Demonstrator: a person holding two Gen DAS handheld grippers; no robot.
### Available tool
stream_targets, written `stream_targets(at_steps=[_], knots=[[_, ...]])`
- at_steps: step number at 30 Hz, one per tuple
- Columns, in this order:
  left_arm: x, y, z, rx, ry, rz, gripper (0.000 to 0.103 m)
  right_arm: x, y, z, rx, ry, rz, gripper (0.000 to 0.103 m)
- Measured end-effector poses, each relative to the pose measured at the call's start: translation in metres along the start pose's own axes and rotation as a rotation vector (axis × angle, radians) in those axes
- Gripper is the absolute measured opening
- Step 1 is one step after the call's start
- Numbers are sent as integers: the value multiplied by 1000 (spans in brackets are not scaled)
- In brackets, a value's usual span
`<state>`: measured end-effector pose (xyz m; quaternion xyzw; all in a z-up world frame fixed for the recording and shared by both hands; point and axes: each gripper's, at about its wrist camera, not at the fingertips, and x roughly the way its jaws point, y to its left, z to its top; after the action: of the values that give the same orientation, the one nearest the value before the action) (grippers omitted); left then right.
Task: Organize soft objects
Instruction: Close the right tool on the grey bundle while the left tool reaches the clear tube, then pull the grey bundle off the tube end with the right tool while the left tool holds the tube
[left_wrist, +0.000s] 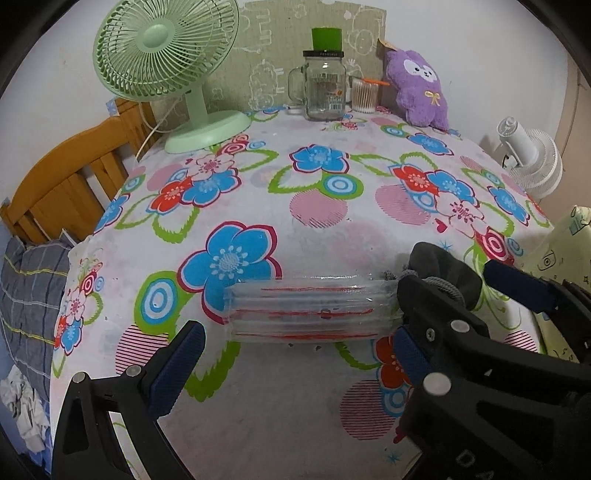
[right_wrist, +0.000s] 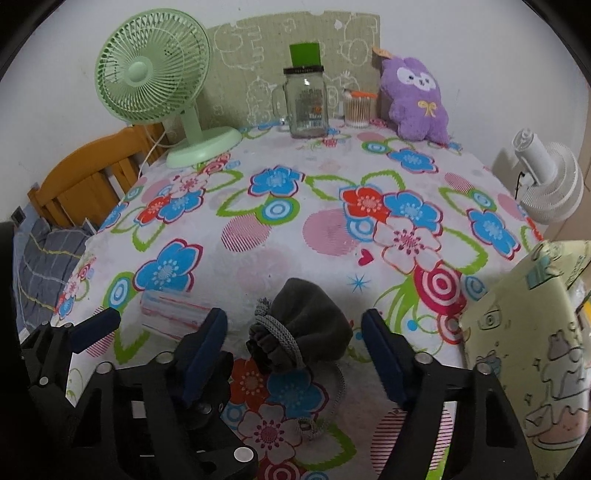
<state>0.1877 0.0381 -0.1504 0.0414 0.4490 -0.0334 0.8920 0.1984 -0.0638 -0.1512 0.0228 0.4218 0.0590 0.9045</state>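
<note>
Two grippers: both hang low over the flowered tablecloth (left_wrist: 317, 177), side by side.
Left gripper (left_wrist: 295, 354): jaws spread wide, nothing pinched; the clear plastic packet (left_wrist: 310, 314) with red lines lies flat on the cloth between and just ahead of its fingers.
Right gripper (right_wrist: 293, 350): jaws apart, pads not pressing on anything; the grey drawstring pouch (right_wrist: 306, 325) sits between them.
Pouch: slumped on the cloth, gathered mouth facing the left pad, its grey cord (right_wrist: 332, 402) trailing toward the camera.
Packet and pouch: just beside each other, the pouch at the packet's right end.
Far edge: green fan (left_wrist: 166, 55), glass mug jar (left_wrist: 325, 92), tub of cotton swabs (left_wrist: 364, 96), purple plush toy (left_wrist: 421, 88).
Left side: wooden chair (left_wrist: 70, 177).
</note>
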Motion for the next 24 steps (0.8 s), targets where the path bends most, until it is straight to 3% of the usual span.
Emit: stream_targets(at_steps=[10,24], knots=[[4,-3,0,11,7,6,103,8,-3,-2,-5,32,10,57],[5,-13,13,9,-13,-44,103,-4,-11,8,21,-18,-6,54]])
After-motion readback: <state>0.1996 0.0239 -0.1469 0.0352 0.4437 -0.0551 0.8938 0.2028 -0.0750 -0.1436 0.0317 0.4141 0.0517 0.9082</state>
